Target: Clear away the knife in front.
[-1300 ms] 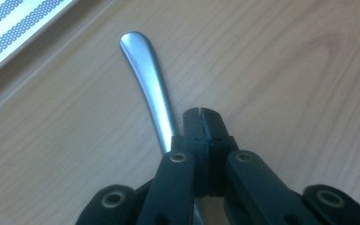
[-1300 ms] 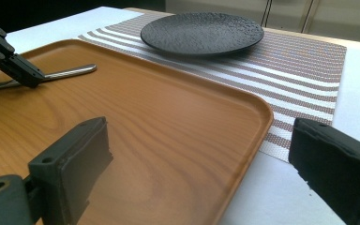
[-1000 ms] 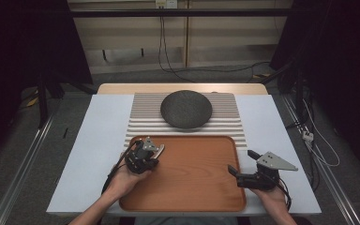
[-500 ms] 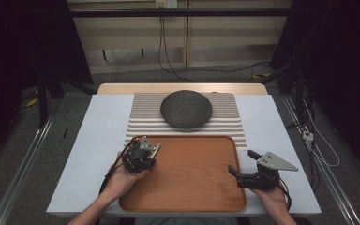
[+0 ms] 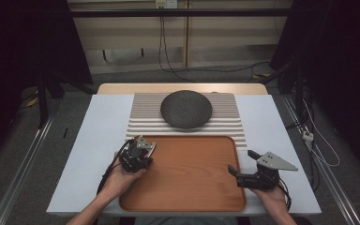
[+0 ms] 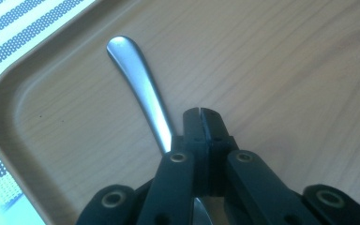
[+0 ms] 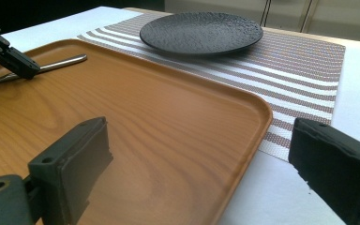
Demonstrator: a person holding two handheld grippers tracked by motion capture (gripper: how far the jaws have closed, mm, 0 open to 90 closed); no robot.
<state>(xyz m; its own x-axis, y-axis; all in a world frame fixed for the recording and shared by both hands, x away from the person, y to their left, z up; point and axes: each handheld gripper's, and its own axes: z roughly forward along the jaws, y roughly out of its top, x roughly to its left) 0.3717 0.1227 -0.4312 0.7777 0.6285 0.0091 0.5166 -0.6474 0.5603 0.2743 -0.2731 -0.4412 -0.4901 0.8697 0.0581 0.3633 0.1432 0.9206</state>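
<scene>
Since the earlier frames the left gripper [image 5: 143,149] has been shifted only slightly over the near-left corner of the rectangular wooden tray [image 5: 187,197]; the right gripper [image 5: 243,165] has been kept in place at the tray's right edge. The left jaws are seen pressed together, with the slim silver metal cutlery handle [image 6: 140,89] lying on the tray just beside them; whether it is pinched cannot be told. The right jaws are held wide apart, with nothing between them. The round dark textured plate [image 5: 186,108] is set on the striped woven placemat [image 5: 225,123] at the far side.

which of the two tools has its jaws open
The right tool, jaws spread wide over the tray's edge; the left tool is shut on a utensil handle.
</scene>
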